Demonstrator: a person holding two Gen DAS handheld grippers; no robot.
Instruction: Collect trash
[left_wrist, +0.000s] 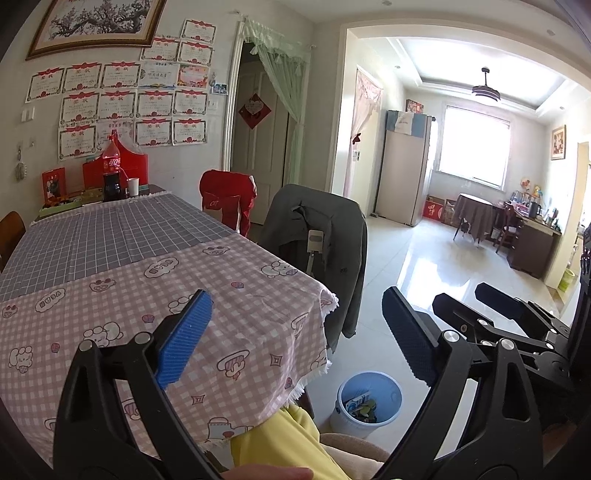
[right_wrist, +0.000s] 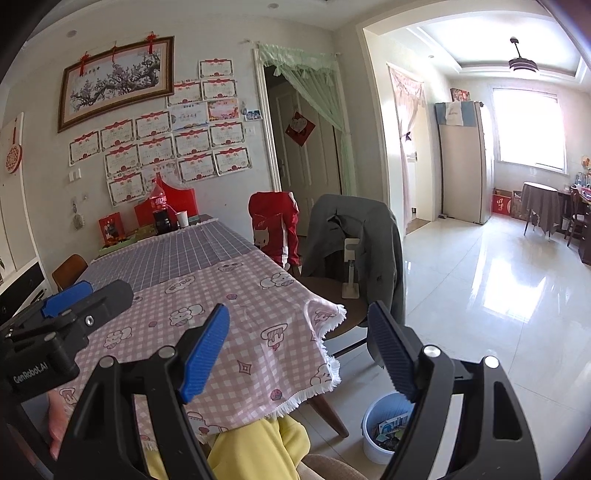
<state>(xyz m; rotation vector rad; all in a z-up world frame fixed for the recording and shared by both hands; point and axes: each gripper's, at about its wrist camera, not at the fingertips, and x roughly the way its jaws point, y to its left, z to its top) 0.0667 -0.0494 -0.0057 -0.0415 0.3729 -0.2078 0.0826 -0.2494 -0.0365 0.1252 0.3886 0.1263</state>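
Left claw (left_wrist: 295, 339) hangs wide open with nothing between its blue pads, raised above the near corner of the counter (left_wrist: 110, 258), which wears a pink checked cloth with a grey checked one farther back. Below it, on the tiled floor just beside the counter's corner, stands a blue-and-white trash bin (left_wrist: 369, 404) holding wrappers and scraps. A grey jacket drapes a chair (left_wrist: 325, 236) beside the counter; a cola bottle (left_wrist: 112, 166) stands at the far end. The right claw (left_wrist: 476, 302) shows at the right edge.

From the right wrist, the right claw (right_wrist: 299, 350) is likewise spread apart and empty, over the same corner. The trash bin (right_wrist: 384, 428) sits low on the floor, partly hidden by its right finger. The left claw (right_wrist: 77, 295) juts in at the left.
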